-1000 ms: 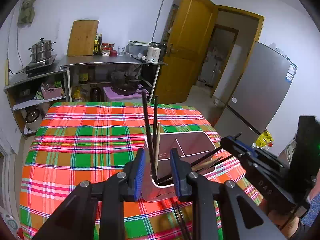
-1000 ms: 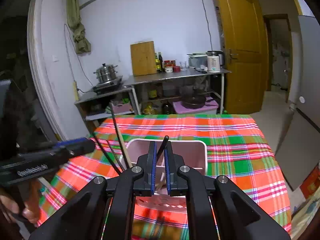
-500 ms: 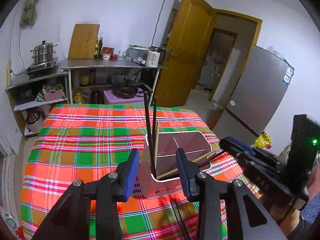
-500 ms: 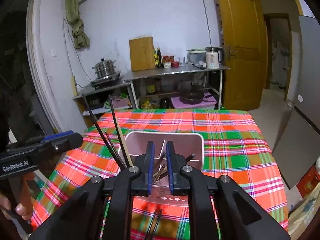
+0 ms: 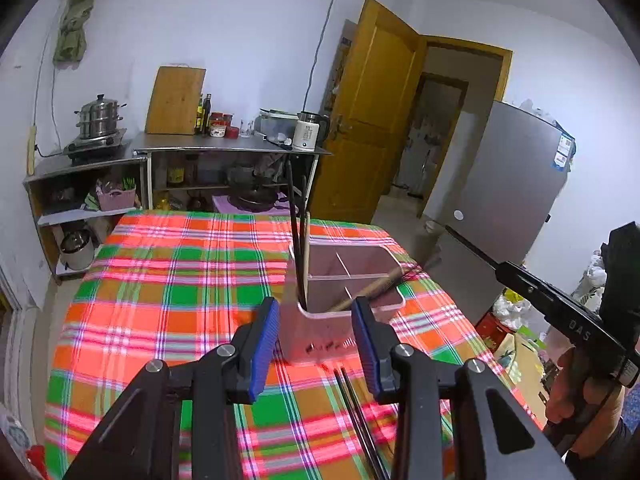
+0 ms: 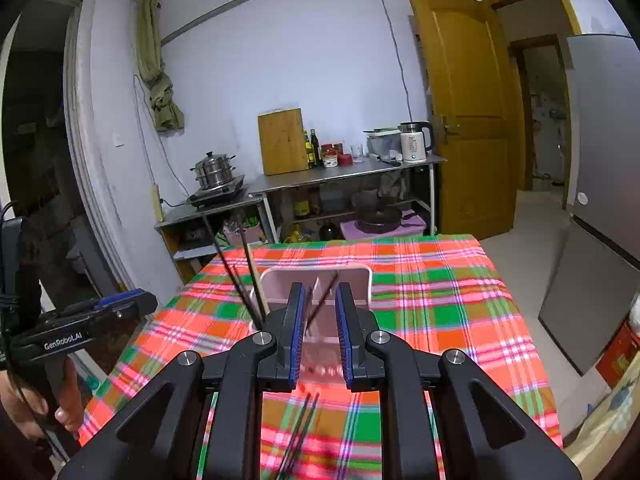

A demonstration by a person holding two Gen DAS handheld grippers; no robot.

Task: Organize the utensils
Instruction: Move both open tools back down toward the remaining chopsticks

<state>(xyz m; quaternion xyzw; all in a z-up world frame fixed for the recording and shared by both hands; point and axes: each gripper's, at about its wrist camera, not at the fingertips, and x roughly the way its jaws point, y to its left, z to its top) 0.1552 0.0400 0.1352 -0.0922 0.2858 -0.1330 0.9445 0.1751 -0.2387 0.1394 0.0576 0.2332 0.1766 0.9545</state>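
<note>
The utensils here are chopsticks, most of them gathered in a pink utensil holder (image 5: 344,280) that stands on a table covered with a red, green and orange plaid cloth (image 5: 168,280). In the left wrist view, two dark chopsticks (image 5: 295,232) and a pale wooden one stand nearly upright in the holder's near-left corner, while a wooden chopstick (image 5: 372,290) leans low across the compartments toward the right rim. In the right wrist view, one more dark chopstick (image 6: 322,296) slants up out of the holder's middle. A loose pair of dark chopsticks (image 6: 300,432) lies flat on the cloth in front of the holder (on the near side, just below both sets of tongs).

The left tongs (image 5: 314,340) stand moderately apart with nothing between the blue pads; the holder's front wall shows through the gap beyond them. The right tongs (image 6: 320,332) are narrower, also holding nothing, and the slanting chopstick appears in their gap but beyond the pads, not pressed by them.

Each gripper's body shows at the edge of the other's view, with a hand (image 5: 576,388) around its handle.
</note>
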